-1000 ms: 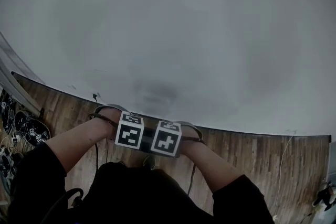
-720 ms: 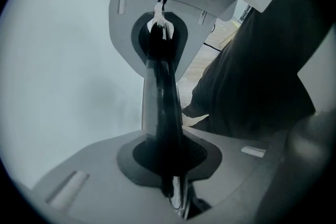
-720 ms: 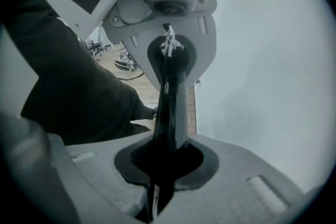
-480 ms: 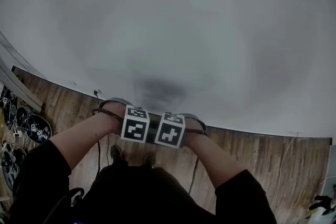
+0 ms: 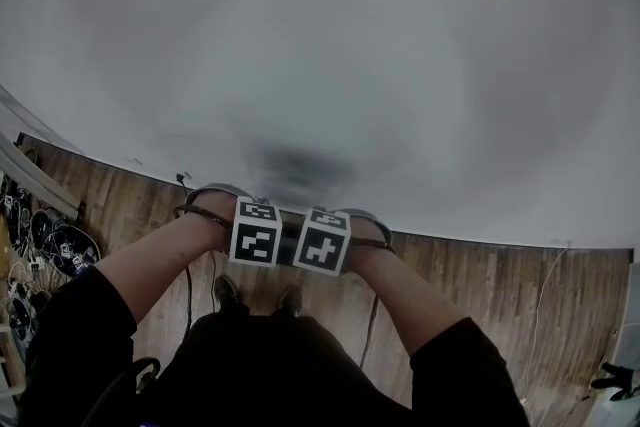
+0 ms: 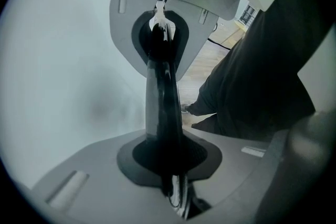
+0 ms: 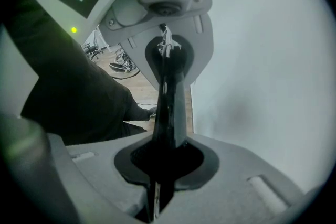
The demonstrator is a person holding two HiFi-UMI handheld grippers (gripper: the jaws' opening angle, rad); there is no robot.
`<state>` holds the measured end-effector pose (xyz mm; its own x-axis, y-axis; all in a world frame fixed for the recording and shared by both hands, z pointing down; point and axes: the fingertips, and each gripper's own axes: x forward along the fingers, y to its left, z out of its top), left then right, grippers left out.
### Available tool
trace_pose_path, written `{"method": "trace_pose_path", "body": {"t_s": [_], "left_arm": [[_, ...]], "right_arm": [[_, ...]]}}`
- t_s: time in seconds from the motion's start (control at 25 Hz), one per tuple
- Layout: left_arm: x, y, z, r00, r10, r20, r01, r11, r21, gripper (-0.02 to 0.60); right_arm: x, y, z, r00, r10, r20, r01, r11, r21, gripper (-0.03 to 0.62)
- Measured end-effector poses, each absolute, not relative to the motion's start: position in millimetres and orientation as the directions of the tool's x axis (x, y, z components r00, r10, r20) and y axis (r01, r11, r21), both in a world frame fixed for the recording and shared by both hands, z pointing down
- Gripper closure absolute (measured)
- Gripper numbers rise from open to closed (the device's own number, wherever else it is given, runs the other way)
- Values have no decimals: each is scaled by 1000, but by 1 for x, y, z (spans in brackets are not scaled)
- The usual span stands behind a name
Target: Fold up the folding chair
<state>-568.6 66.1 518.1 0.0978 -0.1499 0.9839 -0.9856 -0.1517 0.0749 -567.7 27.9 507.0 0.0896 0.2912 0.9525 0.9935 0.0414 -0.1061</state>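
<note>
No folding chair shows in any view. In the head view my left gripper (image 5: 256, 243) and right gripper (image 5: 322, 252) are held side by side, their marker cubes touching, over the wooden floor close to a white wall. Their fingers are hidden under the cubes there. The left gripper view has my left gripper (image 6: 161, 42) as one narrow black bar, its fingers together with nothing between them. My right gripper (image 7: 169, 57) looks the same in the right gripper view. Beyond each bar's end a grey gripper body with a lens and a green light fills the top.
A white wall (image 5: 330, 35) fills most of the head view. The wooden floor (image 5: 500, 295) runs along its foot. The person's two shoes (image 5: 228, 292) stand just under the cubes. A thin cable (image 5: 187, 285) trails on the floor, and dark cluttered items (image 5: 55, 250) lie at far left.
Both grippers have moved together a little toward the wall, still side by side. The person's shoes have come into view below the cubes. The jaws look the same.
</note>
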Motion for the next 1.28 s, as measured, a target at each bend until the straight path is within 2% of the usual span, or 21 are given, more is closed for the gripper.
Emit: {"method": "trace_pose_path", "body": {"t_s": [0.32,0.52,0.6,0.72,0.96,1.28], "left_arm": [[-578,77,523,103,-168,980,-987,-141,79,522],[-581,76,523,105,-187,977,-987,-143,78,515],[-584,75,521,97,-203,974,-986,-152,66,495],[-591,73,517,68,-230,971,-987,-157,32,407],[-609,75,504,-16,-261,965,-990,-134,-53,396],[-634,83,494,-81,-279,957,-988,-102,-114,396]], "right_arm": [[-577,40,510,102,303,947,991,54,-124,536],[-579,38,512,62,303,951,994,70,-87,528],[-582,32,514,31,287,957,996,66,-52,500],[-589,21,516,-38,287,957,996,84,14,422],[-605,11,510,-177,295,939,978,160,134,414],[-630,7,513,-275,280,920,954,202,223,414]]}}
